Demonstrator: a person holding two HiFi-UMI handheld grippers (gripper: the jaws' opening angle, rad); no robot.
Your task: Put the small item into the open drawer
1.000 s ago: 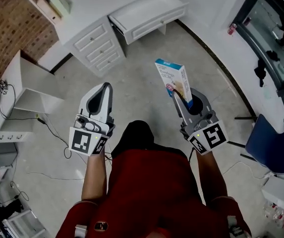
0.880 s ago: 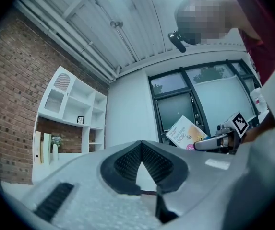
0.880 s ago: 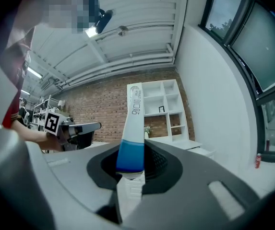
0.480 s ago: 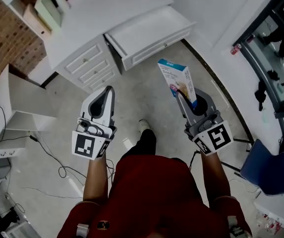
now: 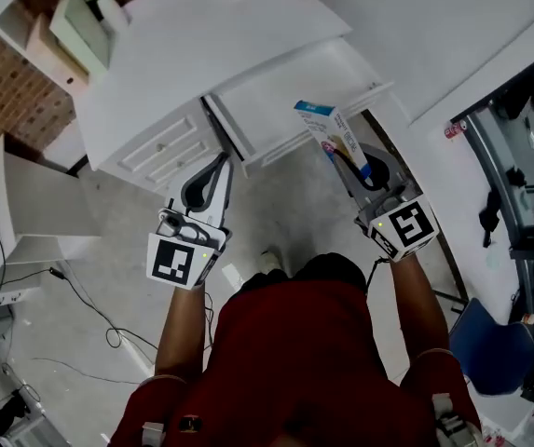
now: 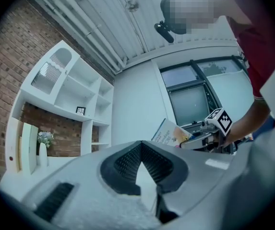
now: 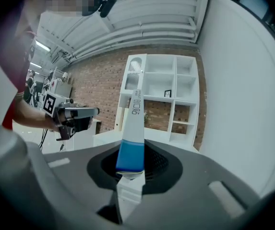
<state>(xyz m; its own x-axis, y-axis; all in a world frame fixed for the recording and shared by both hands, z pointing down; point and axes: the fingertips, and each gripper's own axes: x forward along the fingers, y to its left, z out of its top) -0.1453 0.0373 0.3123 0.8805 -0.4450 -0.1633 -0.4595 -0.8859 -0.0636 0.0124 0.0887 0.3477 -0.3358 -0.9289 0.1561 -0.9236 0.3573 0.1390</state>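
A small blue-and-white box (image 5: 330, 136) stands upright with my right gripper (image 5: 351, 171) shut on its lower end. In the head view its top overlaps the front edge of the open white drawer (image 5: 271, 87) of the desk (image 5: 201, 40). The right gripper view has the box (image 7: 132, 121) edge-on, rising from between the jaws of the right gripper (image 7: 129, 169). My left gripper (image 5: 221, 164) is shut and holds nothing, pointing at the drawer's left front corner. From the left gripper (image 6: 142, 152) I see the box (image 6: 170, 134) to its right.
A stack of shut drawers (image 5: 159, 147) sits left of the open one. A vase with a plant (image 5: 108, 3) stands on the desk's far left. A white shelf unit (image 5: 29, 222) and cables lie on the floor at left; a blue chair (image 5: 486, 343) at right.
The person has stepped toward the desk. Both grippers have come forward, and the box has gone from above the floor to the open drawer's front edge.
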